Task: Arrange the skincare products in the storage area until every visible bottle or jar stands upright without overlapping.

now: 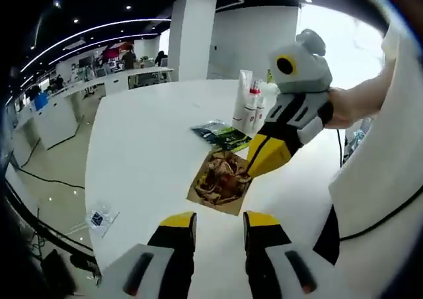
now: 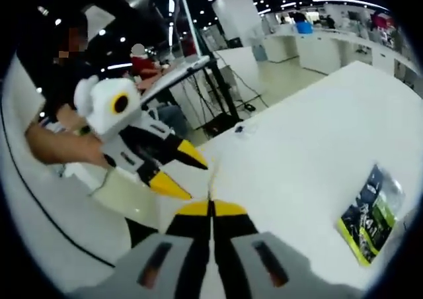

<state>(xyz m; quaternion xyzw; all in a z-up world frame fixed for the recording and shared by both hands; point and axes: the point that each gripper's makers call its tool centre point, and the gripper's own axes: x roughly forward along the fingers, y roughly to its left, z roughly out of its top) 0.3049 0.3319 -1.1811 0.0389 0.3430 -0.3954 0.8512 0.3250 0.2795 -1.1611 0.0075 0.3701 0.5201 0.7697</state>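
- Skincare bottles, white with red caps, stand upright in a tight cluster near the far edge of the table, seen in my left gripper view; a taller white tube stands among them.
- White table carries everything; it is broad with rounded corners, and open office floor lies beyond its edges.
- My left gripper hangs over the near part of the table, its yellow-tipped jaws parted with nothing between them.
- My right gripper has its jaws pressed together, gripping nothing that I can see; in the left gripper view it reaches in from the right, its tip just above the brown packet.
- Brown snack packet lies flat around the middle of the table, between my left jaws and the bottles.
- Green packet lies flat just beyond the brown one, nearer the bottles.
- Small clear packet lies close to the table's left edge, well apart from the rest.
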